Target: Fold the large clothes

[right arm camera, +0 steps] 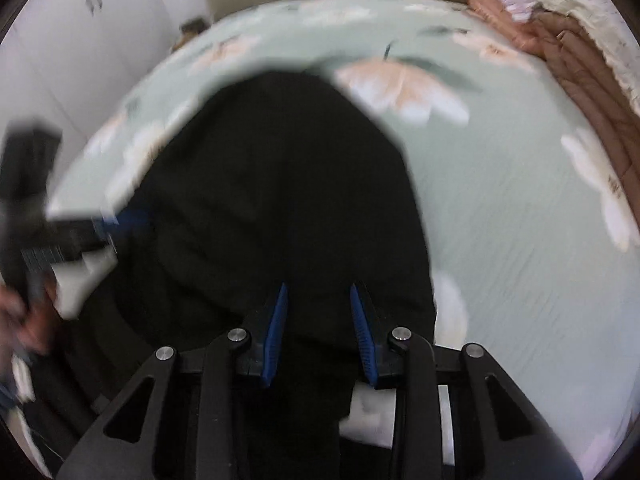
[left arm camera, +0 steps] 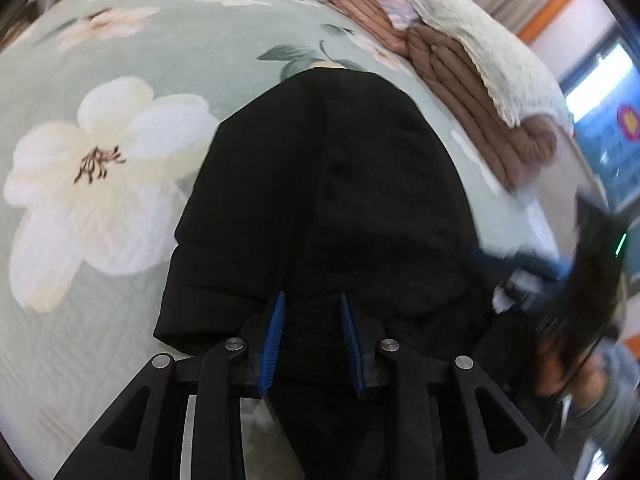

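Black garment point(left arm camera: 320, 200) lies folded lengthwise on the floral bed point(left arm camera: 120, 240), both tools, left point(left arm camera: 312, 312) and right point(right arm camera: 318, 304), parted over its near edge at 6 o'clock; next, likely clamp and fold toward 12

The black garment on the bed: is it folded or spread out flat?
Folded, at least partly. The black garment lies on the bedsheet as a compact, thick bundle with layered edges on its left side. How many folds, cannot tell.

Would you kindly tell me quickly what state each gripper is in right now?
Left gripper: open, jaws apart over the black garment, nothing clamped.
Right gripper: open, jaws apart over the same garment, holding nothing.
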Tool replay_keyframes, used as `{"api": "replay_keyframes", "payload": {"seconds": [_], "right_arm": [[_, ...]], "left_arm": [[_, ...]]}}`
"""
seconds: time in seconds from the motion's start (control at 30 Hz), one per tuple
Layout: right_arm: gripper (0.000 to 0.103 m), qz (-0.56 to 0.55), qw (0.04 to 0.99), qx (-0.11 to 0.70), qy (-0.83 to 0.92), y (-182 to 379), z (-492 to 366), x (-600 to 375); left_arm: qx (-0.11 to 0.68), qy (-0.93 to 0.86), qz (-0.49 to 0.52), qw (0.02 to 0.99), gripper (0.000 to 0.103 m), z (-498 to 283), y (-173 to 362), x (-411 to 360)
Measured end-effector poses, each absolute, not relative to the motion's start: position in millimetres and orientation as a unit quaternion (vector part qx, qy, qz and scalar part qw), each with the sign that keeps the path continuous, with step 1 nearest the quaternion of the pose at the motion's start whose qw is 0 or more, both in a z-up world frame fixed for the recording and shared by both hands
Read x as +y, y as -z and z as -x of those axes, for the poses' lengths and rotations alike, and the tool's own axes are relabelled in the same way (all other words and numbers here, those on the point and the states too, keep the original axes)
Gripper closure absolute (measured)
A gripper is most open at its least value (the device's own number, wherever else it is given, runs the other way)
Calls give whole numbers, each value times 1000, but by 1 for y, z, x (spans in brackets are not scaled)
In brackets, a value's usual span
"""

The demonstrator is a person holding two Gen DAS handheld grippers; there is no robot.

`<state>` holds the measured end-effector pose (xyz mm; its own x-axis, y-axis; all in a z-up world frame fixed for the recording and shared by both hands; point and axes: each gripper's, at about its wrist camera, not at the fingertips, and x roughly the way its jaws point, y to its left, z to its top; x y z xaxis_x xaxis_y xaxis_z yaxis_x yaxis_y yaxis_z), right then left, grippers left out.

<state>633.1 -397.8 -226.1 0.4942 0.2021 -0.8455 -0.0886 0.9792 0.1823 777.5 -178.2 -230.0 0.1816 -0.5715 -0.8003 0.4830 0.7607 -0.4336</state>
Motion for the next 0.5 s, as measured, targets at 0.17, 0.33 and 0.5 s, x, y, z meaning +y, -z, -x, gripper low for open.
{"api": "replay_keyframes", "payload": {"seconds": [0.17, 0.33, 0.5], "right_arm": [[69, -99, 873, 472, -72, 204, -621, -414], [69, -51, 876, 476, -56, 212, -615, -407], [67, -105, 861, 492, -72, 233, -623, -418]], "left_arm": [[516, 332, -4, 789, 74, -764, 220, -186], [521, 328, -3, 788, 74, -766, 227, -184], [512, 337, 10, 790, 74, -766, 227, -177]]}}
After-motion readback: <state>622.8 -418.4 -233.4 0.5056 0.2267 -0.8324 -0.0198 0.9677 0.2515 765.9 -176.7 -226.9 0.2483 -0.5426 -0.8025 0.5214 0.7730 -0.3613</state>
